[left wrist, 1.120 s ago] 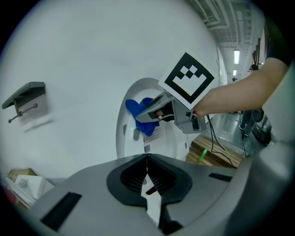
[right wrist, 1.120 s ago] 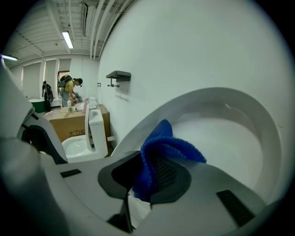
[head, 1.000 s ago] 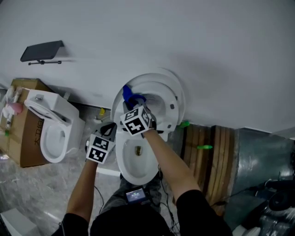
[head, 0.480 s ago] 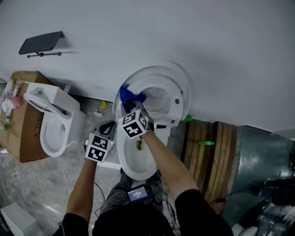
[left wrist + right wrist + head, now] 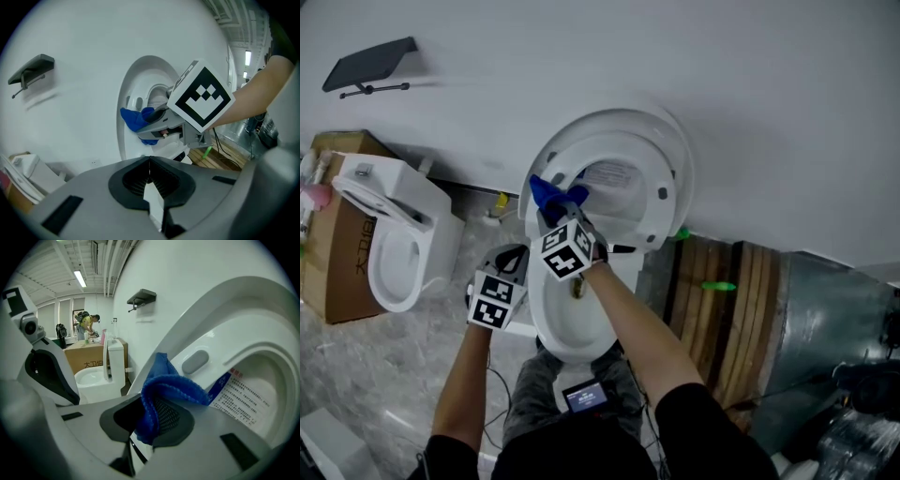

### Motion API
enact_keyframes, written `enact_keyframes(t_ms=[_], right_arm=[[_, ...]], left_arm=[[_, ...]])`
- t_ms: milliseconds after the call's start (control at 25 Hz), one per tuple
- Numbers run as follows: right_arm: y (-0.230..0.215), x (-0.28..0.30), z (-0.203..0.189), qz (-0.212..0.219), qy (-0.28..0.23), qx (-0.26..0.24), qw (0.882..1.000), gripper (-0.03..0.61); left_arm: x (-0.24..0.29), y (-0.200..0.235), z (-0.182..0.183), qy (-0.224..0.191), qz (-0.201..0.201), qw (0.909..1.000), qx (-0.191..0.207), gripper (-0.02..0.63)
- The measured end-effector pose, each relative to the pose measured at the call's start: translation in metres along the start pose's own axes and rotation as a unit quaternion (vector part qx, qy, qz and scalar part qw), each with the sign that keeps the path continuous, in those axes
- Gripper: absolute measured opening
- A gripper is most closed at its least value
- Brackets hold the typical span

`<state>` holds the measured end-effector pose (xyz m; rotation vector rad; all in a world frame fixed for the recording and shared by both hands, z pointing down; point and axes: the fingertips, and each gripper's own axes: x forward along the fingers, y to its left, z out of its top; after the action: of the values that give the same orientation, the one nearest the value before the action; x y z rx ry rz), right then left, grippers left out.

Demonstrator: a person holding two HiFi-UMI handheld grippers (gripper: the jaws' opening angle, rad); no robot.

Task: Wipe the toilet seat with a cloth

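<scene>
A white toilet stands against the wall with its seat (image 5: 661,173) and lid raised. My right gripper (image 5: 560,211) is shut on a blue cloth (image 5: 549,191) and presses it against the left rim of the raised seat. In the right gripper view the cloth (image 5: 164,387) bunches between the jaws of the right gripper (image 5: 152,420), touching the seat (image 5: 220,319) beside a grey bumper. My left gripper (image 5: 512,259) hovers left of the bowl (image 5: 572,333), shut and empty. In the left gripper view the left gripper (image 5: 150,171) has its jaws together, below the cloth (image 5: 135,119).
A second toilet (image 5: 389,244) and a cardboard box (image 5: 328,272) stand at the left. Wooden slats (image 5: 722,309) lean at the right of the toilet. A black shelf (image 5: 370,64) is on the wall. A printed label (image 5: 248,399) is stuck under the lid.
The right gripper has slid the cloth a little along the left rim of the raised seat. The left gripper has stayed beside the bowl.
</scene>
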<state>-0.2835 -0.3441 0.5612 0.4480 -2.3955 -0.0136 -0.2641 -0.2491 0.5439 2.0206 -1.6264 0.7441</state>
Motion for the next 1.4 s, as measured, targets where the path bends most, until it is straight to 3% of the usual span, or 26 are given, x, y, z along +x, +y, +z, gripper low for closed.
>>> enact_keyframes(t_ms=[320,680,1040,1400], right_arm=[[0.030,0.025,-0.027,0.018,-0.005,0.001,1.000,0.069],[0.054,0.031,-0.052,0.017,-0.041,0.041,0.998,0.069],[0.072,0.046,-0.110,0.048,-0.002,-0.009,0.999,0.069],[0.058,0.051,-0.167,0.055,0.032,-0.010,0.998,0.069]], left_arm=[[0.024,0.001,-0.034,0.001,-0.001,1.0000,-0.006,0.011],[0.037,0.001,-0.072,0.017,-0.008,0.9998,-0.001,0.011],[0.047,-0.008,-0.079,0.021,-0.012,0.9996,0.015,0.011],[0.068,-0.031,-0.090,0.035,-0.024,0.9986,0.032,0.011]])
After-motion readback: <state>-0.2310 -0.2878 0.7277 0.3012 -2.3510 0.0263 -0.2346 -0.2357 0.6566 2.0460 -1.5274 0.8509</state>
